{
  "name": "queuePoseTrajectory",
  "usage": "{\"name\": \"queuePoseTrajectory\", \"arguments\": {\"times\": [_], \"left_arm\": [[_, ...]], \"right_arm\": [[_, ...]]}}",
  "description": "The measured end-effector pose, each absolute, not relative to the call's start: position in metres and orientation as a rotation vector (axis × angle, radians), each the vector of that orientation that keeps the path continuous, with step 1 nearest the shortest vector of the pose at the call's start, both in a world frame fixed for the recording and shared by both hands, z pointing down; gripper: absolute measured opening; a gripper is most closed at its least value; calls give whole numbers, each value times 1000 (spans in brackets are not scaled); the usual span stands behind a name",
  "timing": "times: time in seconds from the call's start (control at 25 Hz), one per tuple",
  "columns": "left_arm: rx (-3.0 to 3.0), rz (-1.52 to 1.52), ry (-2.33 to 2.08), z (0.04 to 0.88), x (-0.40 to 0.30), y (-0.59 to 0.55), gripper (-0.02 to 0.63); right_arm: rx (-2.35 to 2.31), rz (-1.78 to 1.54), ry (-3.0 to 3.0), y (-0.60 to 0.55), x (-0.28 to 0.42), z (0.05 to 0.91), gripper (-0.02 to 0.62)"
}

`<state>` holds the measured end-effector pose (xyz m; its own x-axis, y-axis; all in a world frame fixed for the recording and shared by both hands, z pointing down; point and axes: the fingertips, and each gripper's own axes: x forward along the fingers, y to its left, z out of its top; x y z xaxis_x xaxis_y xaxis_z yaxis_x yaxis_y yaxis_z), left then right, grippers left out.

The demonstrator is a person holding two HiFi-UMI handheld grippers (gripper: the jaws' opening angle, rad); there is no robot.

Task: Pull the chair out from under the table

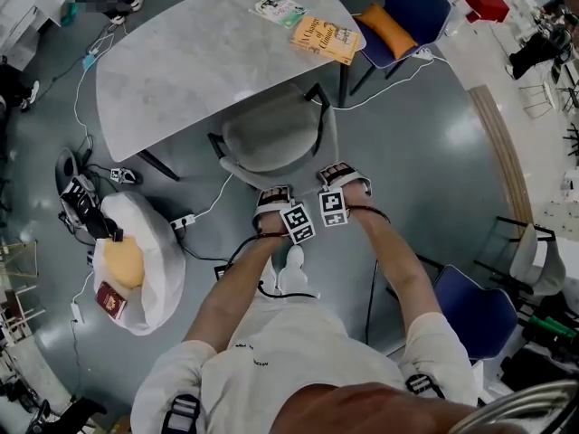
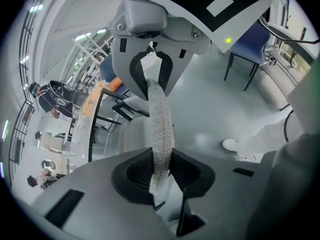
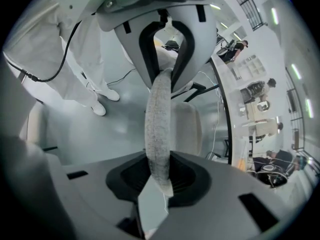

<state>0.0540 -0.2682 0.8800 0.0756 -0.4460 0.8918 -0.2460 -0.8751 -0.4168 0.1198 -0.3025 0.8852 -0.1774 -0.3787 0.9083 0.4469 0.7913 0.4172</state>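
A grey fabric chair [image 1: 271,138] stands at the near edge of a round grey table [image 1: 181,61], its seat partly under the tabletop. Both grippers sit on the top rim of its backrest. My left gripper [image 1: 274,202] is shut on the rim's left part, and my right gripper [image 1: 342,181] is shut on its right part. In the left gripper view the grey woven backrest edge [image 2: 161,119] runs between the jaws of the left gripper [image 2: 159,134], pinched by both. The right gripper view shows the same backrest edge [image 3: 158,114] clamped in the right gripper [image 3: 160,129].
Two books [image 1: 326,39] lie on the table's far side. A blue chair with an orange cushion [image 1: 389,27] stands behind the table. Another blue chair [image 1: 475,313] is at near right. A white bag [image 1: 145,260] and cables [image 1: 208,211] lie on the floor at left.
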Motion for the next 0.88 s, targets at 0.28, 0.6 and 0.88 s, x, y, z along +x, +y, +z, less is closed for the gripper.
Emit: {"name": "queuePoseTrajectory", "arguments": {"times": [0.28,0.6,0.88], "left_arm": [[-2202,-1934,684,880,64,-232,86],[-2224,-1926,669,878,71,-197,87],[-2229,-1930,676,878,74,-172,87]], "right_arm": [[-43,-714,-1587,-266,130,886,100],[-44,-697,-1582,-232,138,885,100],[-34,-686,-1595,-205,141,884,101]]}}
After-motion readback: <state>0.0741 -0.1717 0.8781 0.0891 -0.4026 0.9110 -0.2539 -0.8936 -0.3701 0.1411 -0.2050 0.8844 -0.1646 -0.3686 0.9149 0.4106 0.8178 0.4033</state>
